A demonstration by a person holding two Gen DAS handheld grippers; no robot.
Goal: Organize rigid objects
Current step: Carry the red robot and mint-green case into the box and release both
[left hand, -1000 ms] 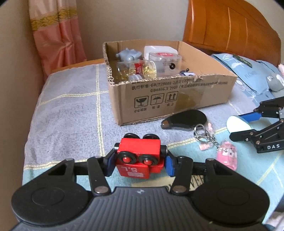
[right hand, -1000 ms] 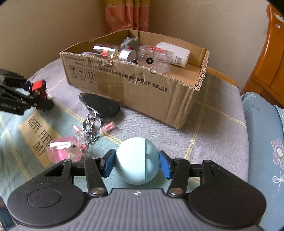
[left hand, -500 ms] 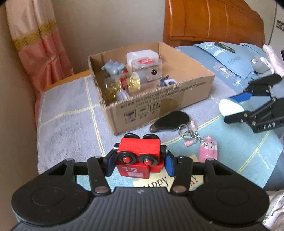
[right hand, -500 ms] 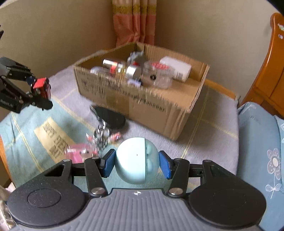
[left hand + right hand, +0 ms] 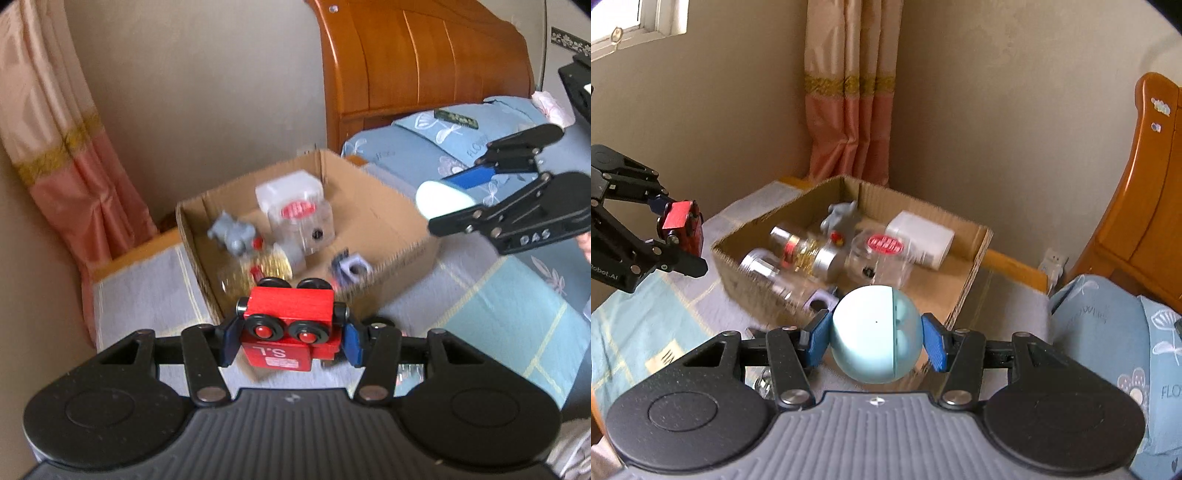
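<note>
We read "S.L" upside down on the red toy car (image 5: 290,325) clamped in the left gripper (image 5: 290,341), and "DAS" on the side of the right gripper (image 5: 461,206) seen from the left wrist. From the right wrist we read "obot.AI" on the left gripper's arm, cut off at the frame edge, and "FLO" on the blue pillow (image 5: 1115,343); the red label on the clear jar (image 5: 882,254) in the cardboard box (image 5: 975,266) is too blurred to read.
</note>
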